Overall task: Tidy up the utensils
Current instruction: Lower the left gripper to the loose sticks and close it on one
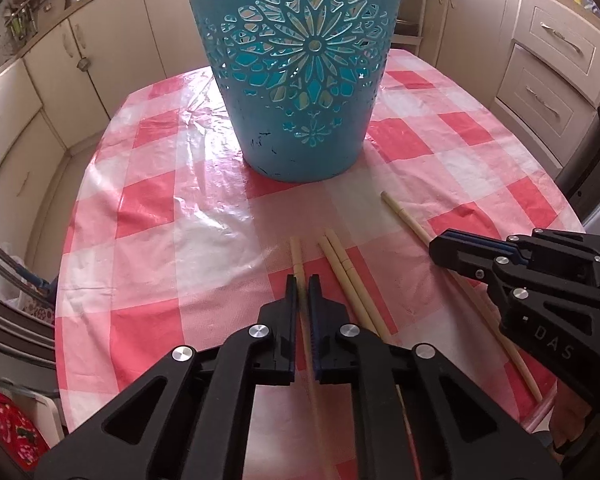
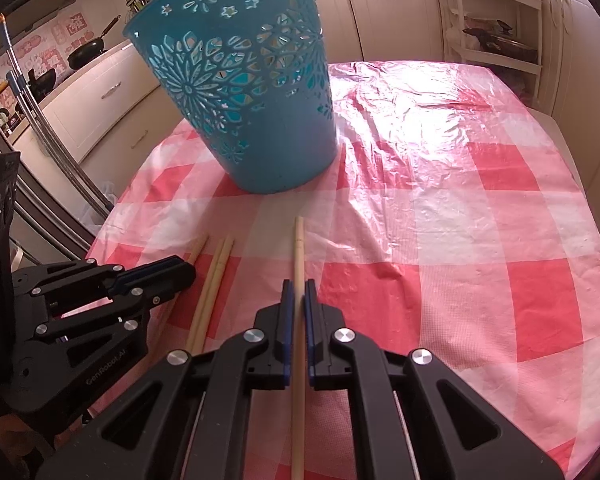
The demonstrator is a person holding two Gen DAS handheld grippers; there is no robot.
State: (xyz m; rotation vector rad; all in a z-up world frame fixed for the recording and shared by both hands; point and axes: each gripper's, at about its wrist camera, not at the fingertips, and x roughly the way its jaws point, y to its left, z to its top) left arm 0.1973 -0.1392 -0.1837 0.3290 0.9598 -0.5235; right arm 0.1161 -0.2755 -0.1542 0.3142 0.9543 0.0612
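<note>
Cream kitchen cabinets [image 1: 28,112] ring a pink-checked tablecloth [image 1: 180,208] bearing a teal cut-out basket [image 1: 296,72]. Four pale, slender chopsticks lie near it: left gripper [image 1: 302,280] pinches one chopstick [image 1: 296,252], right gripper [image 2: 299,286] pinches another chopstick [image 2: 299,240]; a loose pair [image 1: 336,256] lies between.

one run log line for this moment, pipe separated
left claw: shut on chopstick | right claw: shut on chopstick | loose pair: on table | basket: upright
</note>
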